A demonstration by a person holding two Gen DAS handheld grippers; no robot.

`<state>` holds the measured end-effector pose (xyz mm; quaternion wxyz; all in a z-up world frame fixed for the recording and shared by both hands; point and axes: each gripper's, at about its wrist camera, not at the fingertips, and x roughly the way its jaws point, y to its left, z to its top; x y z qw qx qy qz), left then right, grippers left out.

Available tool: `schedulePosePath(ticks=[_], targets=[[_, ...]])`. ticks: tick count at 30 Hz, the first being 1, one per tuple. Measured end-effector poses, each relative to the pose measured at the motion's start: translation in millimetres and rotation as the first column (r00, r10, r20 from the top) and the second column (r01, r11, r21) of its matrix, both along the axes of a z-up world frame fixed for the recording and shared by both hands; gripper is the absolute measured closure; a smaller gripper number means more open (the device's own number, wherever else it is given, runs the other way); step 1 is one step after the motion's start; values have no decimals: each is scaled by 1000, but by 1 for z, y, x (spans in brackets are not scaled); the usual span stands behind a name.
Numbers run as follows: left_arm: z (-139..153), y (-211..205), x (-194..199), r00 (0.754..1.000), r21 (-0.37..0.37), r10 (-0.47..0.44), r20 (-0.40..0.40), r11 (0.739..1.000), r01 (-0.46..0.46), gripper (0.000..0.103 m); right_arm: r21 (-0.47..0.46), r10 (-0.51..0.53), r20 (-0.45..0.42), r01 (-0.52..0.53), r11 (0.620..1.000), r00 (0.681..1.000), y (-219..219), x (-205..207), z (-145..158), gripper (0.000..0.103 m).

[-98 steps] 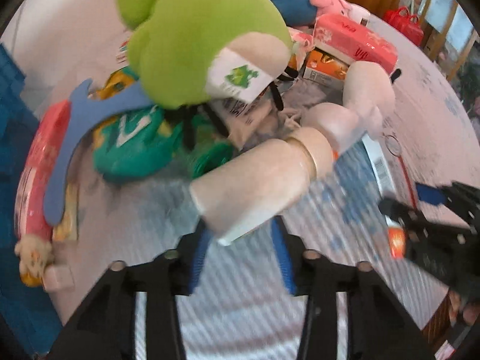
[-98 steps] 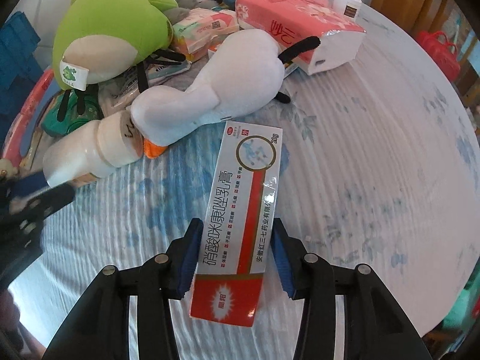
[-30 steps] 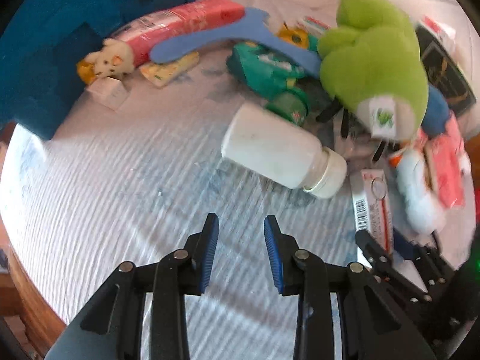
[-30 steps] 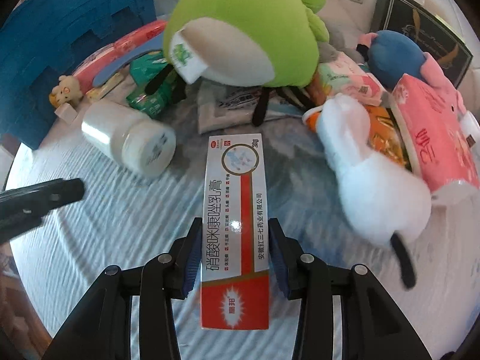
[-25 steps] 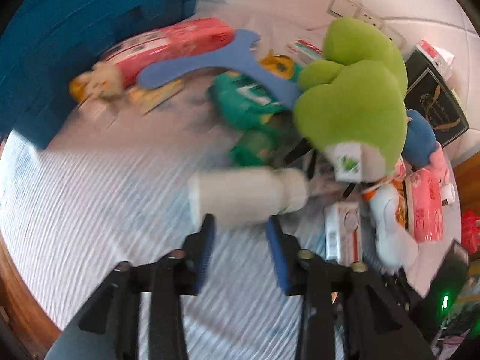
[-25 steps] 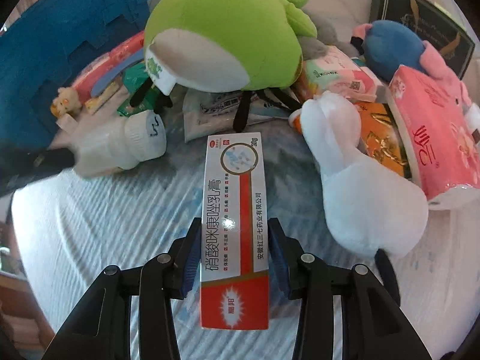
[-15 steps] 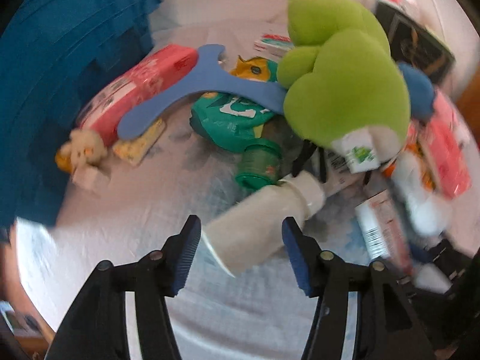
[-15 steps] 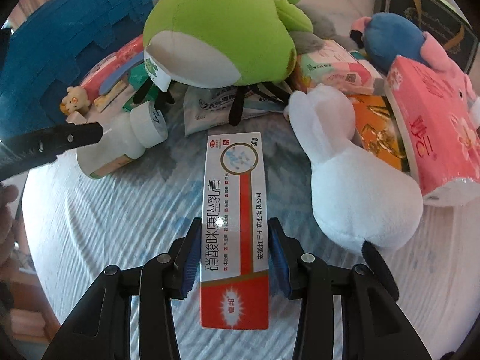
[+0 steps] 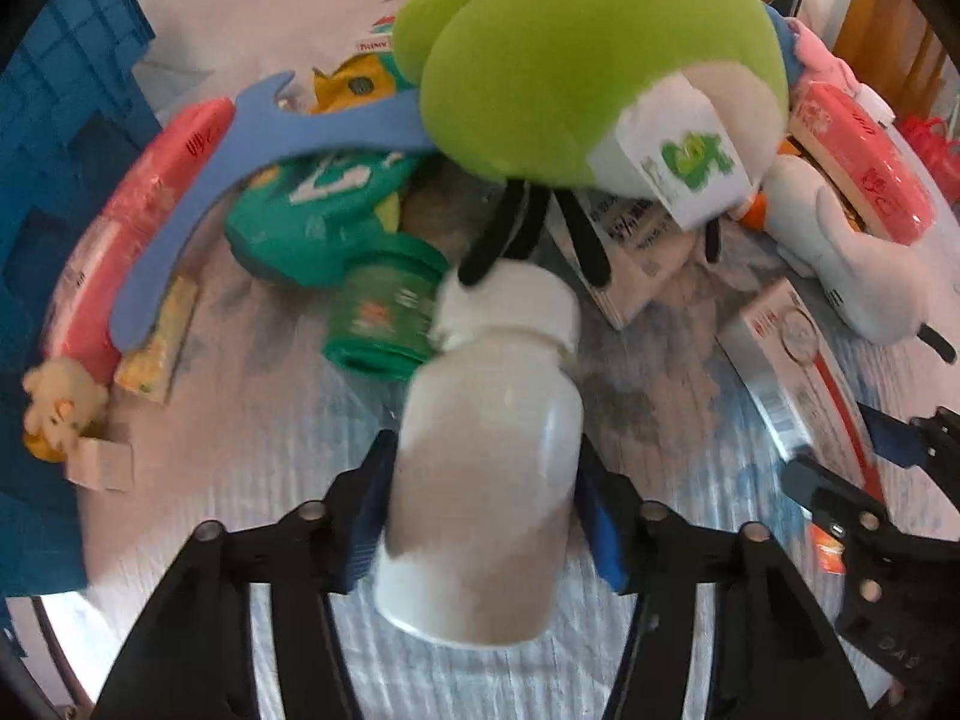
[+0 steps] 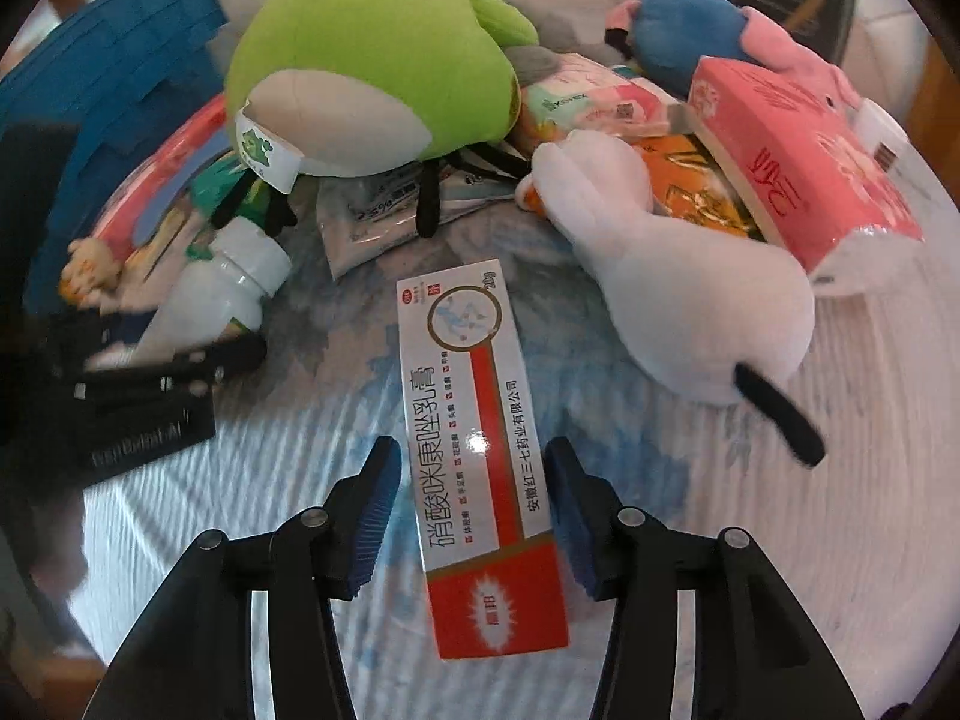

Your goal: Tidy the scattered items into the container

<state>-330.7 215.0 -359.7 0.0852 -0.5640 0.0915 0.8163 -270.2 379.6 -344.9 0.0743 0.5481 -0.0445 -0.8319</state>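
Note:
A white bottle (image 9: 486, 450) lies on the cloth with its cap toward the green plush (image 9: 570, 48). My left gripper (image 9: 486, 516) straddles the bottle's body; its jaws are closing and both blue pads touch its sides. In the right wrist view the same bottle (image 10: 210, 300) shows at the left. A red-and-white ointment box (image 10: 474, 408) lies flat between the fingers of my right gripper (image 10: 471, 480). Those jaws are opening, with a gap on each side of the box. The blue crate (image 9: 54, 120) stands at the far left.
Around the green plush sit a green jar (image 9: 384, 324), a teal pouch (image 9: 312, 210), a blue hanger (image 9: 198, 180) and a pink pack (image 9: 120, 210). A white plush (image 10: 690, 300) and a pink tissue pack (image 10: 798, 168) lie to the right. Striped cloth covers the table.
My left gripper widened its jaws, swung over the white bottle and now has it between the pads. My right jaws have spread off the ointment box, which now sits slightly askew.

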Motion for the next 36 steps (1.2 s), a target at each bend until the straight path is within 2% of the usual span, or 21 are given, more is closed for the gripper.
schedulePosePath(ticks=[1, 3, 4, 6, 9, 10, 12, 14, 17, 20, 23, 30, 33, 36], targets=[[0, -1, 3, 1000, 15, 1, 2, 1000, -1, 51, 9, -19, -4, 19, 1000, 1000, -5, -1, 0, 53], [-1, -3, 7, 1000, 42, -4, 8, 999, 3, 51, 13, -61, -12, 61, 998, 998, -11, -3, -1, 38], [-1, -4, 9, 1000, 57, 3, 0, 998, -3, 51, 10, -85, -14, 85, 996, 996, -13, -4, -1, 36], [-1, -8, 10, 1000, 84, 16, -3, 996, -15, 51, 28, -136, -23, 137, 990, 990, -13, -4, -2, 36], [1, -8, 15, 1000, 85, -1, -21, 996, 3, 51, 33, -195, -23, 195, 980, 981, -10, -3, -2, 36], [1, -8, 17, 1000, 85, -9, -25, 996, 11, 51, 42, -199, -21, 200, 979, 980, -9, -3, -2, 38], [3, -10, 21, 1000, 95, 3, -26, 995, -1, 51, 96, -191, -30, 193, 976, 981, -12, -2, -2, 55], [4, -11, 25, 999, 95, 14, -29, 995, -11, 51, 134, -167, -32, 170, 976, 985, -14, -2, -2, 58], [6, -11, 31, 999, 101, 27, -28, 995, -24, 51, 137, -147, -27, 149, 979, 989, -14, 3, 0, 60], [19, -13, 42, 997, 108, 48, -54, 993, -42, 51, 132, -115, -57, 121, 984, 992, -17, 12, 10, 62], [43, -11, 55, 992, 84, 54, -118, 995, -44, 51, 127, -80, -109, 93, 988, 991, -23, 21, 30, 62], [111, -38, 76, 958, 115, 141, -249, 987, -116, 51, 97, 16, -267, 11, 995, 964, -54, 30, 96, 62], [145, -48, 89, 933, 125, 174, -315, 982, -141, 51, 80, 61, -343, -36, 996, 937, -67, 39, 130, 62], [179, -63, 103, 896, 130, 211, -392, 976, -174, 51, 74, 106, -423, -82, 994, 900, -81, 48, 164, 62]])
